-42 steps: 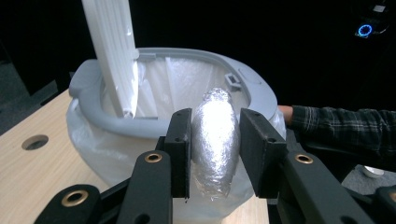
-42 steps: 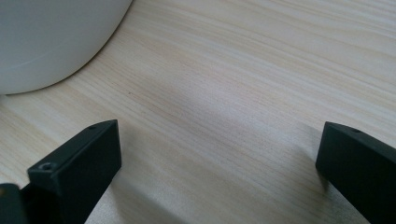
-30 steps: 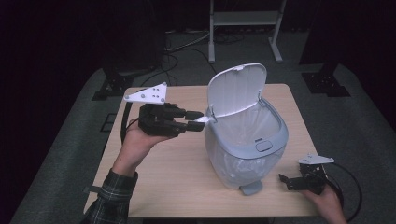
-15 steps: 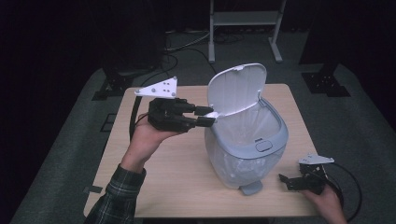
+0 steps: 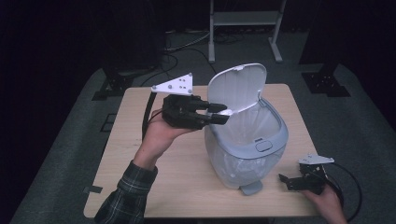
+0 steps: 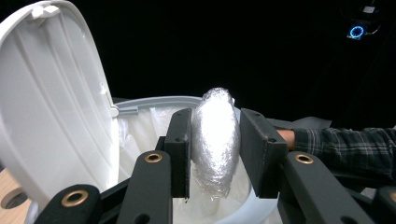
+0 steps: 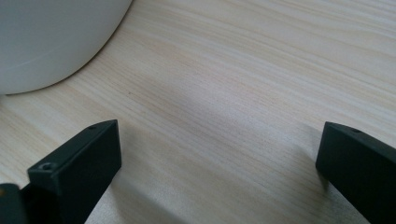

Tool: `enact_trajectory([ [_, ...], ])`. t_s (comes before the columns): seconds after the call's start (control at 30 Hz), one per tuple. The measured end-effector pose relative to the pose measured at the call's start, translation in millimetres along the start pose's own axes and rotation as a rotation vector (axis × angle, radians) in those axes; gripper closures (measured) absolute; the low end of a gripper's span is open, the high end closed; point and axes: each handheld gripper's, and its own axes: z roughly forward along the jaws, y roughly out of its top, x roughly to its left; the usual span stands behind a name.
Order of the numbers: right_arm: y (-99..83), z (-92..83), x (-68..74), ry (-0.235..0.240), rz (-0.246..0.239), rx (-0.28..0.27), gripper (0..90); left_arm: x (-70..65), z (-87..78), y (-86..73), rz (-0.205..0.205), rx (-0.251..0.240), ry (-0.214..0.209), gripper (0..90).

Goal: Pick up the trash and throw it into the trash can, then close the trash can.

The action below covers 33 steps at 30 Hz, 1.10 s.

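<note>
The bin (image 5: 247, 144) stands on the table (image 5: 187, 186) centre; left gripper (image 5: 219, 113) at its ten o'clock rim, right gripper (image 5: 292, 181) at four o'clock

both grippers are black; the left gripper (image 5: 215, 113) carries a white three-cornered plate (image 5: 176, 85) dotted with screws, brass-ringed holes along its arms, a black cable trailing. plaid flannel sleeve (image 5: 125, 196) on the left forearm.
</note>
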Motion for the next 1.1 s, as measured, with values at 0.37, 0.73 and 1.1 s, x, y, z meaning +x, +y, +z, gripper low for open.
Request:
enact_trajectory([
  [0.37,-0.4,-0.5,0.5,0.002,-0.004,0.001,0.0,6.1,27.6,5.7,0.004,0.007,-0.002,65.2],
  [0.73,-0.5,-0.5,0.6,0.002,-0.004,0.001,0.0,11.5,51.8,12.6,0.018,0.028,0.033,55.1],
  [1.1,-0.6,-0.6,0.7,0.002,-0.004,0.001,0.0,14.7,23.5,7.2,0.006,0.011,0.066,64.3],
])
